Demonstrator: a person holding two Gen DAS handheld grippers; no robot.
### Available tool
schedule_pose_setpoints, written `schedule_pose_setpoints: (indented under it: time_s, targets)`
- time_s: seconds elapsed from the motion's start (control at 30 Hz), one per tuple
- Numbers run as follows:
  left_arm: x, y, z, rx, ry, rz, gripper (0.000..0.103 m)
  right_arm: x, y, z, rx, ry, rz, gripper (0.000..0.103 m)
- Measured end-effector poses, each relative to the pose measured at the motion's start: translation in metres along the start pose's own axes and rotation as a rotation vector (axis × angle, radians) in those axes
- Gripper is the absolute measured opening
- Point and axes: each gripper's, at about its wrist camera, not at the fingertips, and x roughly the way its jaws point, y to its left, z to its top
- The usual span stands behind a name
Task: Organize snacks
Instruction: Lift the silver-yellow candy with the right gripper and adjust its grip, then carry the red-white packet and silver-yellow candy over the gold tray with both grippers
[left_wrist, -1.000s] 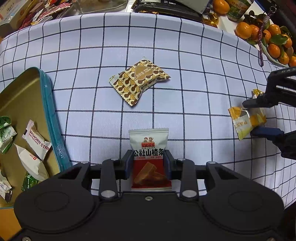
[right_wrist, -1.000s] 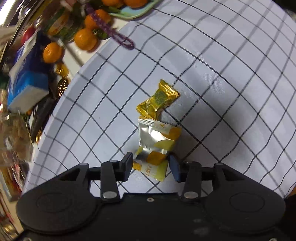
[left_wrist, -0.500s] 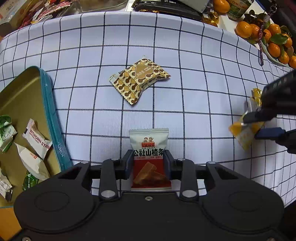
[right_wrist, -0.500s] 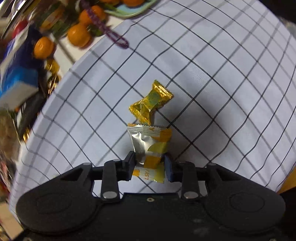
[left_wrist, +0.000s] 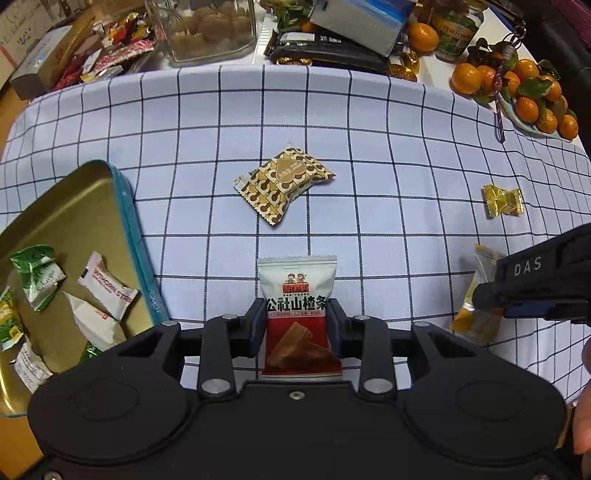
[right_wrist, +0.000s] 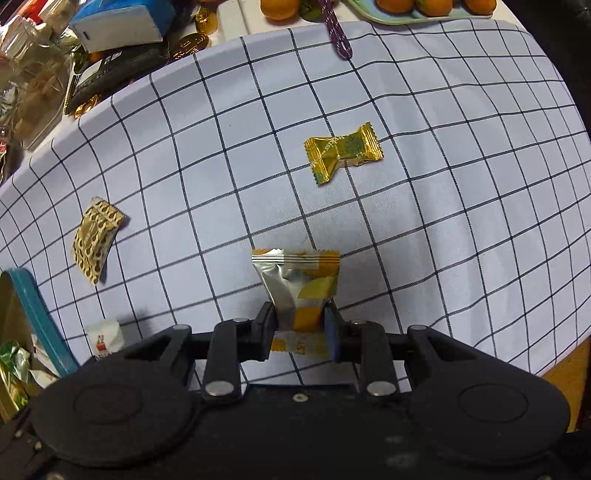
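- Holding one snack apiece, both hands sit over the near part of the checked surface (left_wrist: 369, 155); the coming move, as judged, is carriage to the gold tin (left_wrist: 70, 221) at the surface's left edge.
- Left gripper (left_wrist: 297, 325): jaws pinch the red-and-white hawthorn packet (left_wrist: 297, 295) across its width; the packet's long axis runs straight out from the jaws, its upper half projecting beyond them.
- Right gripper (right_wrist: 300, 330): jaws have just been closing and now pinch the silver-and-yellow packet (right_wrist: 297, 284) at its lower part; its long axis likewise runs forward from the jaws, and it appears clear of the cloth.
- Deciding relation: the tin lies just beside the left gripper, on its left. From the right gripper the tin's blue rim (right_wrist: 44, 321) lies well to the left, with the left hand's packet between. The left hand is nearer, so it should probably deliver first.
- Tin contents: several wrapped sweets, green and white; bare floor remains toward its far end.
- Still loose on the surface: the brown patterned packet (left_wrist: 284, 184) near the centre and the gold foil sweet (right_wrist: 343, 151) toward the right edge, well apart.
- Risk, judged: the right hand's path crosses the left hand's space.
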Motion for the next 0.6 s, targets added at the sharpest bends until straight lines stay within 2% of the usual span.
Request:
schedule_pose_setpoints:
  time_s: [0.17,0.4,0.6]
  targets:
    - [-0.010,-0.006,-0.007,0.040,-0.051,0.069,0.042,-0.006,-0.005,0.000,0.001,-0.003,-0.048,0.028]
    - [-0.019,-0.003,-0.013,0.025,-0.041,0.035,0.042,-0.005,-0.004,-0.004,-0.025,-0.013,-0.115,0.028]
    - [-0.029,0.005,-0.023,0.022,-0.069,0.087,0.042,0.000,-0.003,-0.011,-0.040,-0.035,-0.162,0.028]
